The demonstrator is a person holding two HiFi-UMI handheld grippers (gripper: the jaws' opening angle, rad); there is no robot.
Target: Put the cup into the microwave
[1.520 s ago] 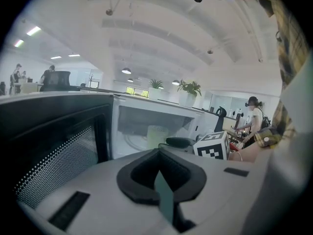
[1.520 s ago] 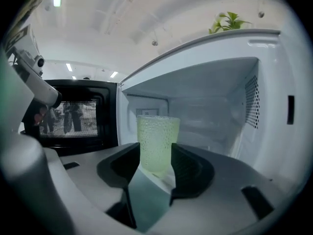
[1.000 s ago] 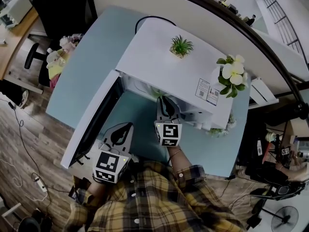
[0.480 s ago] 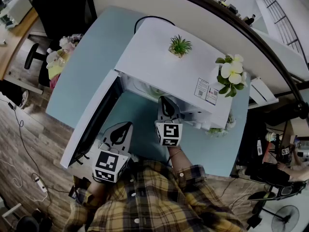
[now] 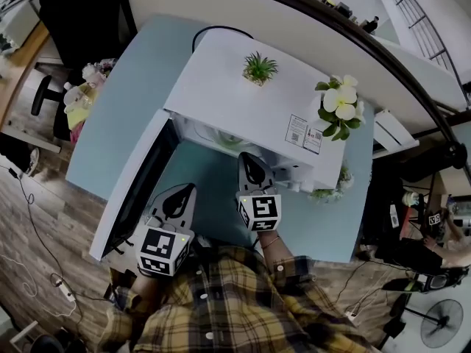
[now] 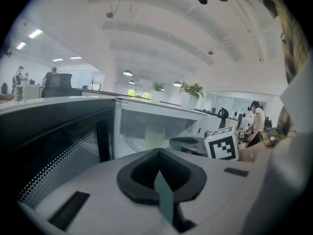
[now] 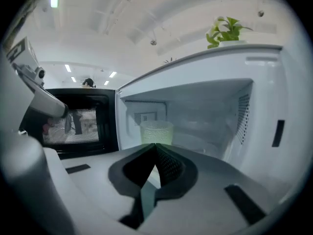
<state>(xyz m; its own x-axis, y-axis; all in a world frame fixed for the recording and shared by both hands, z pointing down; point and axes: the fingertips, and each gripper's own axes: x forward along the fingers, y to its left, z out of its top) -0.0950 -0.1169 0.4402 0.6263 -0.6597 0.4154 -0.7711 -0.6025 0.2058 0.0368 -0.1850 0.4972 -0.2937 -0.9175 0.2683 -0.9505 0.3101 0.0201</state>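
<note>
Cup (image 7: 156, 132), pale green and ribbed, stands upright inside the open microwave (image 5: 243, 101), on the floor of the chamber and touched by neither tool.

Nearest to us, at the bottom of the head view, is our plaid shirt. Just beyond it we hold two grippers over the blue table (image 5: 125, 101). The left gripper (image 5: 184, 191) has its fingers pressed together with nothing between them, and it hangs beside the microwave door (image 5: 136, 186), which is swung wide open to the left. The right gripper (image 5: 246, 157) has its fingers pressed together too, also empty, and its tip points at the mouth of the chamber, just in front of it.

Farther off, the right gripper view looks straight into the white chamber, with the cup beyond the closed fingertips and apart from them. On the microwave's roof sit a small spiky plant (image 5: 259, 68) and a pot of white flowers (image 5: 340, 107).

We judge the placing done. The cup looks light, so a forward nudge from the right gripper could tip it. Swinging the door shut now could also strike either gripper, since both sit near its path.
</note>
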